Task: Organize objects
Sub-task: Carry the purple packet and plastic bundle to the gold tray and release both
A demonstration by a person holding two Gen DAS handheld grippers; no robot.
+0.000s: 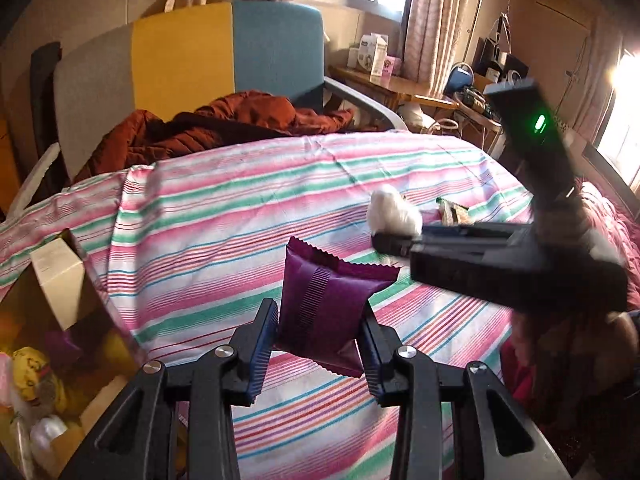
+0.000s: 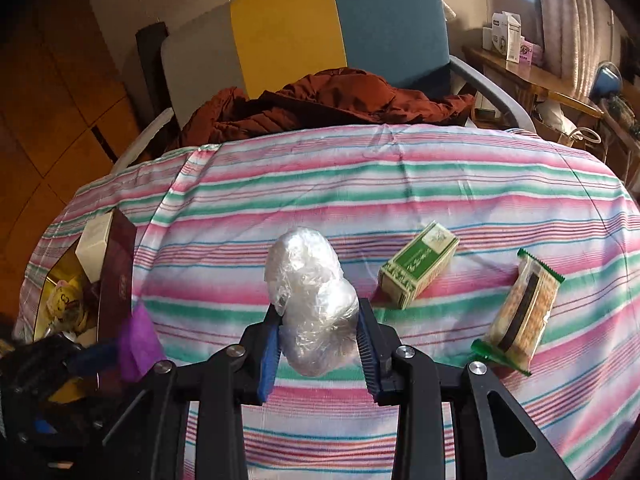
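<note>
My left gripper [image 1: 320, 332] is shut on a purple snack packet [image 1: 326, 300], held up over the striped bedcover [image 1: 240, 208]. My right gripper [image 2: 318, 344] is shut on a clear plastic-wrapped bundle [image 2: 310, 292]; in the left wrist view that bundle [image 1: 390, 210] shows white at the tip of the right gripper's fingers [image 1: 394, 242]. On the cover to the right lie a green and white box [image 2: 418, 266] and a cracker packet [image 2: 520, 312] in green-edged wrap. An open box [image 2: 68, 280] of sorted items sits at the left edge of the bed.
The open box [image 1: 60, 320] holds a cream carton [image 1: 60, 276], a yellow pouch [image 1: 36, 376] and other small packs. A rust-red jacket [image 2: 340, 100] lies on a grey, yellow and blue chair [image 2: 320, 28] behind the bed. A wooden desk [image 2: 532, 76] with cartons stands at the right.
</note>
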